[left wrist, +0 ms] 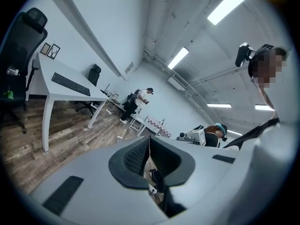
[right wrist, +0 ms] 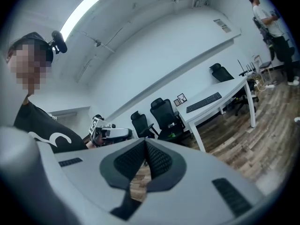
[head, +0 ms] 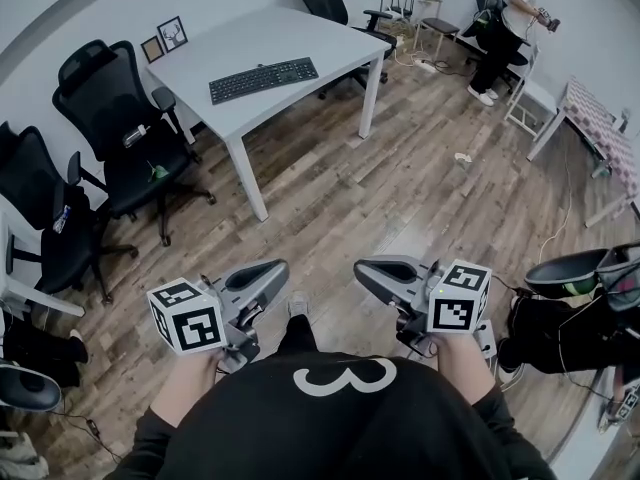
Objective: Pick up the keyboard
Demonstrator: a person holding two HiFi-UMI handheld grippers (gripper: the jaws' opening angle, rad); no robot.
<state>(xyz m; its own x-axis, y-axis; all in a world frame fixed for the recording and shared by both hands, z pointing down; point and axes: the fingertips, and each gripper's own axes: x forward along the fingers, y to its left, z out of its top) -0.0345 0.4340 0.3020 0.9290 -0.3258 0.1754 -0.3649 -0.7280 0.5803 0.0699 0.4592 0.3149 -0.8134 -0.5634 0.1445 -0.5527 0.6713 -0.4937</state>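
The keyboard [head: 263,79] lies flat on the white table [head: 300,33], untouched. It runs along the table's long edge nearest the person and sits closer to that edge than to the far one. Its left end is not far from the table's near corner. 2 picture frames [head: 163,40] stand at the table's far left corner, apart from the keyboard. Black office chairs [head: 118,118] stand by the table's left side.

Both tongs are held low over the wooden floor [head: 400,188], close to the person's body and well apart from the table. In the head view the keyboard is ahead of them and a little left of the gap between the 2. The left gripper [head: 275,268] has its jaws pressed together with nothing between them; in its own view the keyboard shows far off at the upper left, well outside the jaws. The right gripper [head: 365,270] is likewise closed and empty, and its view shows the keyboard far off at the upper right on the table top. The 2 grippers sit side by side, tips pointing toward the table, apart from each other.

Another person [head: 510,18] stands at the far right of the room, well beyond the table.
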